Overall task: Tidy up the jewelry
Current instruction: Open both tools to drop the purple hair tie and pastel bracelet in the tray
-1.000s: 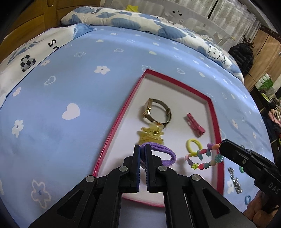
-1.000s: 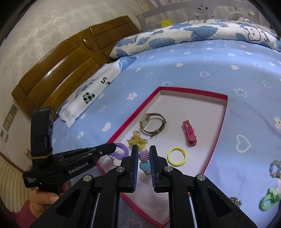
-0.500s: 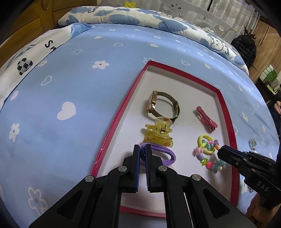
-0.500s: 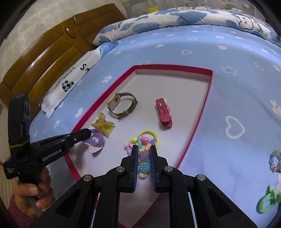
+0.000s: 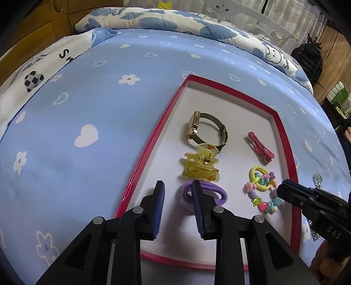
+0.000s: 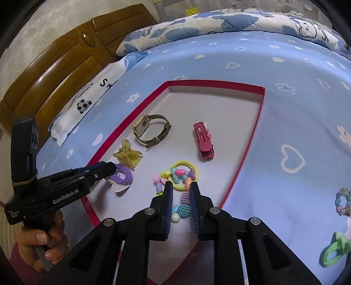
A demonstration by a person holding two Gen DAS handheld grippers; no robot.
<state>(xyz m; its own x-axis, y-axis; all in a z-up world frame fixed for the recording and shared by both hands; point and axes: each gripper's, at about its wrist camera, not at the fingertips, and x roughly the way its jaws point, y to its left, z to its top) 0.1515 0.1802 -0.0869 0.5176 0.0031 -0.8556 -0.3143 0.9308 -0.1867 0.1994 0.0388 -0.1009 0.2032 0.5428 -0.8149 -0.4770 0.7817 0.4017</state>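
Observation:
A red-rimmed white tray [image 5: 151, 142] [image 6: 252, 140] lies on the blue bed sheet. In it lie a gold watch [image 5: 206, 129] [image 6: 151, 129], a yellow claw clip [image 5: 200, 166] [image 6: 127, 156], a pink hair clip [image 5: 260, 149] [image 6: 204, 140], a purple hair tie [image 5: 210, 191] [image 6: 124, 175], a yellow hair tie [image 5: 260, 180] [image 6: 186, 166] and a colourful bead bracelet [image 5: 263, 197] [image 6: 175, 177]. My left gripper [image 5: 177, 188] [image 6: 109, 170] is open, its right finger over the purple hair tie. My right gripper [image 6: 181, 190] [image 5: 283, 190] is open with bracelet beads lying between its fingers.
Outside the tray on the sheet lie a green hair tie [image 6: 335, 252], another bead bracelet [image 6: 342, 201] and a sparkly chain piece [image 5: 317, 179]. A wooden headboard [image 6: 54, 72] and pillows [image 5: 153, 19] stand at the far end of the bed.
Both grippers have opened. The left let go of the purple hair tie and the right let go of the bead bracelet, which now lie in the tray.

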